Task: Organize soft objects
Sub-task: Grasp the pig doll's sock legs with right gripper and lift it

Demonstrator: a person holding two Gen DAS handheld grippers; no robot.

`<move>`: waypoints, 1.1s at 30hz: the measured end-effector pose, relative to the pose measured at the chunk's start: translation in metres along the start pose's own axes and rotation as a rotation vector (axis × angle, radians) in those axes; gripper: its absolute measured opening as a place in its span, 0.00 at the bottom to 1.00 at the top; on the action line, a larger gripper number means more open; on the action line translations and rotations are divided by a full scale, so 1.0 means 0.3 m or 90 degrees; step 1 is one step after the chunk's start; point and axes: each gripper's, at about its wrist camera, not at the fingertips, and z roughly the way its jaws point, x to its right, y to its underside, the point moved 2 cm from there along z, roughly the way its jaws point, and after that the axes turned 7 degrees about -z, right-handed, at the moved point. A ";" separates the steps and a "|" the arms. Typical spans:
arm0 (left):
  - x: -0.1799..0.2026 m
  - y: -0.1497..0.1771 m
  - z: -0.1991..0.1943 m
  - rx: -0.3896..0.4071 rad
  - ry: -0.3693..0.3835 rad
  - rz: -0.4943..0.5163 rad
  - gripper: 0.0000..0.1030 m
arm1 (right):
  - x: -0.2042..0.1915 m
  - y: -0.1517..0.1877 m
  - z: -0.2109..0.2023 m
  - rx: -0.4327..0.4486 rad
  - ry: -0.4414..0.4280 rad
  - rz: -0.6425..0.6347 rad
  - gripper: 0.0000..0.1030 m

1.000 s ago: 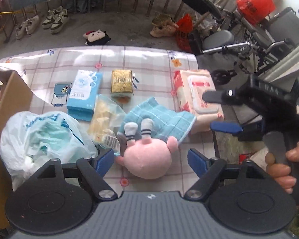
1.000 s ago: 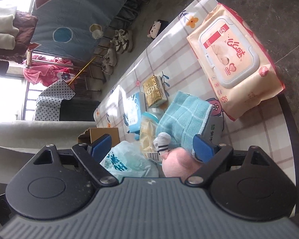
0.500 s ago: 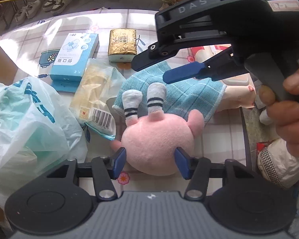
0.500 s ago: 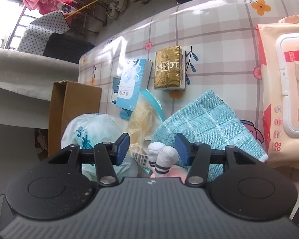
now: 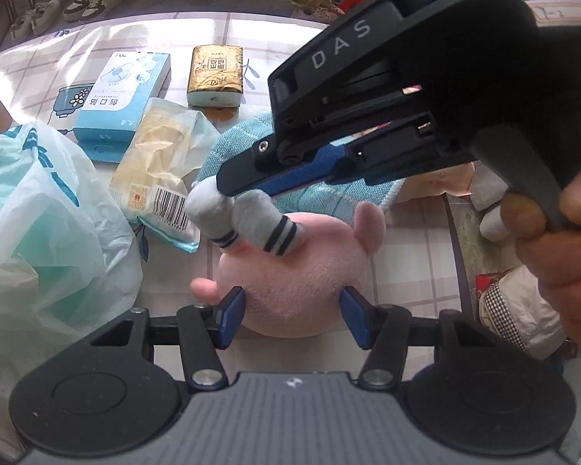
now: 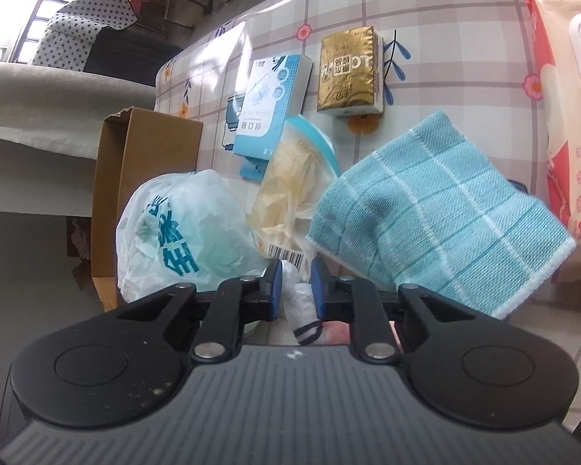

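**Both grippers on the pink plush**

I take the pink plush toy [image 5: 294, 271] as my landmark. Far to its left stands the cardboard box [image 6: 135, 178], and leaning against that the white plastic bag [image 5: 38, 209]. Nearer, left and behind, lie the barcoded packet [image 5: 155, 178] and the blue box [image 5: 120, 97]. My left gripper [image 5: 292, 316] has its fingers apart around the toy's round body, pads touching or just beside both flanks; I cannot tell whether they press.

Directly behind the toy lies the teal cloth [image 6: 437, 209], with the gold tissue pack [image 5: 215, 75] beyond it. My right gripper [image 6: 296, 285] has its fingers pinched together on the toy's white striped legs [image 5: 248, 219], which stick upward.

I judge the plush light, squashy and non-slip; the body will give under pressure, so the narrow legs look the surer hold. To the right lies the wet-wipe pack [image 6: 569, 116].
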 end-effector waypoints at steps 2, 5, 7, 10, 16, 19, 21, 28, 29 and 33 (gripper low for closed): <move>-0.006 0.015 -0.001 -0.001 0.002 0.001 0.55 | -0.009 0.034 0.002 -0.009 -0.009 0.007 0.14; -0.015 0.047 -0.002 -0.009 0.009 0.005 0.56 | -0.009 0.091 0.012 -0.023 -0.017 0.027 0.14; -0.019 0.073 -0.004 -0.015 0.006 0.014 0.55 | -0.005 0.127 0.018 -0.027 -0.021 0.043 0.14; -0.036 0.117 -0.014 -0.027 -0.008 0.031 0.55 | 0.001 0.175 0.023 -0.023 -0.035 0.075 0.14; -0.145 0.207 -0.061 -0.059 -0.028 0.015 0.55 | -0.004 0.269 0.038 -0.020 -0.053 0.126 0.13; -0.194 0.249 -0.075 -0.076 -0.034 -0.004 0.55 | -0.005 0.323 0.056 -0.021 -0.065 0.162 0.13; -0.213 0.271 -0.081 -0.086 -0.034 -0.008 0.55 | -0.015 0.361 0.080 -0.028 -0.067 0.173 0.15; -0.216 0.315 -0.084 -0.080 -0.020 0.023 0.57 | -0.084 0.436 0.165 -0.063 -0.043 0.156 0.17; -0.216 0.317 -0.084 -0.076 -0.016 0.024 0.57 | -0.099 0.436 0.169 -0.062 -0.035 0.144 0.23; -0.205 0.310 -0.134 -0.053 0.009 0.028 0.58 | -0.132 0.430 0.127 -0.032 -0.021 0.119 0.47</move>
